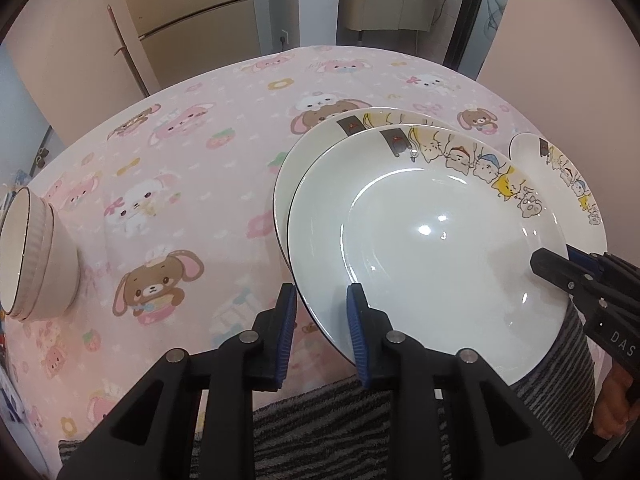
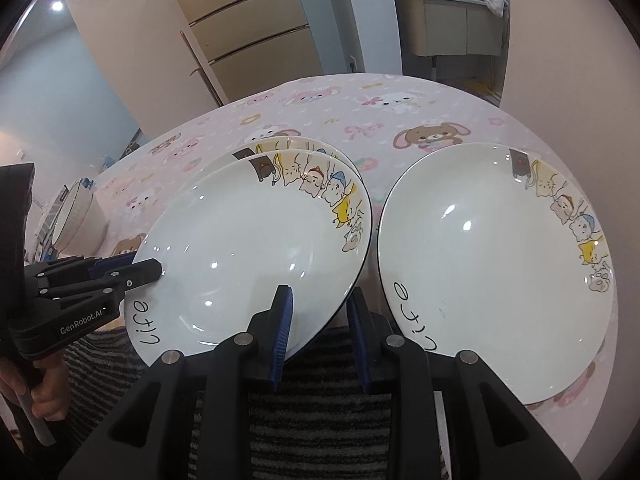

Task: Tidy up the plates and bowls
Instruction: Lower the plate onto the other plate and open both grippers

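A white plate (image 1: 420,232) (image 2: 248,248) with cartoon cats and the word "life" on its rim hangs tilted over a matching plate (image 1: 320,136) (image 2: 280,144) that lies on the table. My left gripper (image 1: 322,320) (image 2: 156,270) is shut on the raised plate's near-left rim. My right gripper (image 2: 320,320) (image 1: 552,260) is shut on its near-right rim. A third matching plate (image 2: 492,272) (image 1: 560,160) lies flat on the table to the right. Stacked cream ribbed bowls (image 1: 36,252) (image 2: 76,220) stand at the far left.
The round table wears a pink cartoon-animal cloth (image 1: 180,160). A person's striped clothing (image 1: 320,420) is at the near edge, and a hand (image 2: 44,396) holds the left gripper's handle. A fridge (image 2: 256,28) and a doorway stand beyond the table.
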A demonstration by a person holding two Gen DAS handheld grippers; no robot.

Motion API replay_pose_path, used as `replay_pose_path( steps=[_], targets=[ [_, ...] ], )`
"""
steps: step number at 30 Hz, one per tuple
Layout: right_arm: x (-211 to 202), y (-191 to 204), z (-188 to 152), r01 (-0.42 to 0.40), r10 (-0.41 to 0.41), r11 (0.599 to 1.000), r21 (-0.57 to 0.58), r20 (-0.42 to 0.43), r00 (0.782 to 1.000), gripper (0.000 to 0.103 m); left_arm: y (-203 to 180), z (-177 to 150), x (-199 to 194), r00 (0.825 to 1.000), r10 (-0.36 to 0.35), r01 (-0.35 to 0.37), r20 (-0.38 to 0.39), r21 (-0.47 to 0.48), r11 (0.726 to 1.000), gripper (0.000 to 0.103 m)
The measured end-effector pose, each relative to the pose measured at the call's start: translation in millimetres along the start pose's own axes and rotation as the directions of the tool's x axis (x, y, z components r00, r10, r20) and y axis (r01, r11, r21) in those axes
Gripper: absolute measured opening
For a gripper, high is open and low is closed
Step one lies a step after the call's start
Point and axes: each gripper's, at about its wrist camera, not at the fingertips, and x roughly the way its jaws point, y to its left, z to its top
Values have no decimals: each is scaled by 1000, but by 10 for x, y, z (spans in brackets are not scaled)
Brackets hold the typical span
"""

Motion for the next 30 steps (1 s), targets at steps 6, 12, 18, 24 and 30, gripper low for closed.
replay_pose_path(
  steps=[6,12,18,24,30],
  targets=[
    [-113,67,-36,49,-47,998,-37,37,998,26,-36,-8,-10,1000,-3,3,-10,10,1000,24],
    [-49,49,7,70,-68,997,-36,56,996,23,-47,-13,-4,1000,9,-9,-4,11,1000,24],
    [42,63,30,69,-67,997,-41,56,996,23,-12,3,13,1000,24,-25,8,8,1000,24],
    [145,84,20,52,-51,998,-35,36,998,23,-5,23,53,1000,11,-11,14,4,1000,24],
    [154,106,14,65,-63,997,-47,42,997,23,-23,20,55,1000,19,-19,14,12,1000,24]
  ],
)
